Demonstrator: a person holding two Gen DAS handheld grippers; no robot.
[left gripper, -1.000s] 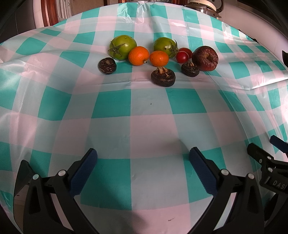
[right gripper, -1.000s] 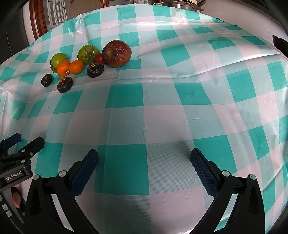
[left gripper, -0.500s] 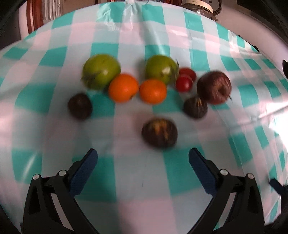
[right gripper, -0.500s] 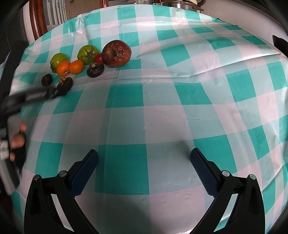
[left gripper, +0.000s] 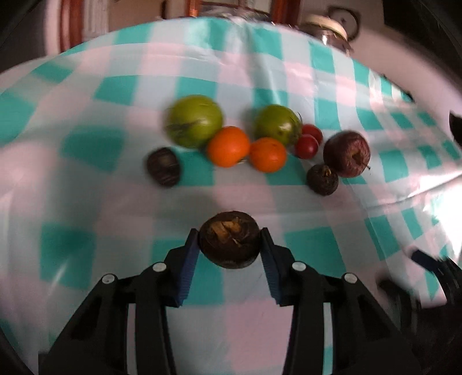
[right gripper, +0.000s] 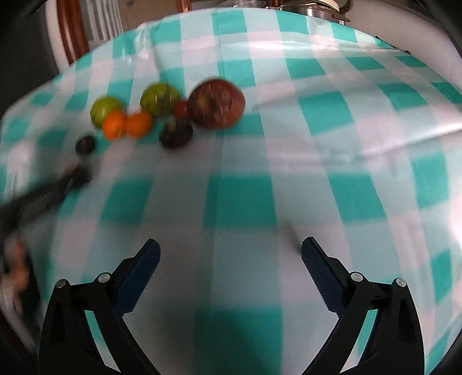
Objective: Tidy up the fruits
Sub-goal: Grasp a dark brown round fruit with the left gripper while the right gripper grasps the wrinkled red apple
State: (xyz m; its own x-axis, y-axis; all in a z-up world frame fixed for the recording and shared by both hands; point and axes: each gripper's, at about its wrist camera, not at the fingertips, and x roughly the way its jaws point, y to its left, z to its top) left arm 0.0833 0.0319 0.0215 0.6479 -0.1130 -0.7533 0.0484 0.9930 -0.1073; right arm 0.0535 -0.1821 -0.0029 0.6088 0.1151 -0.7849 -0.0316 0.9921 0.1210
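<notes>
In the left wrist view my left gripper [left gripper: 229, 237] is closing its jaws, and both blue pads touch the sides of a dark brown round fruit [left gripper: 229, 245] on the checked cloth. Beyond it lie two green tomatoes [left gripper: 195, 121], two oranges [left gripper: 228, 146], small red tomatoes [left gripper: 306, 146], a wrinkled red apple [left gripper: 346, 153] and two more dark fruits [left gripper: 322, 179]. My right gripper [right gripper: 231, 251] hovers over bare cloth, its jaws narrowing slightly with nothing between them. The apple [right gripper: 216, 103] lies ahead and to its left.
A teal, pink and white checked tablecloth [right gripper: 239, 202] covers the table, with a fold running across it. A metal pot [left gripper: 329, 26] and wooden furniture [left gripper: 69, 28] stand past the far edge. The left gripper's body [right gripper: 57, 193] and a hand [right gripper: 17, 274] blur the right wrist view's left side.
My left gripper has moved forward to the fruit group and closed from wide open onto the nearest dark fruit. The right gripper has moved closer to the fruits, its jaws slightly narrower.
</notes>
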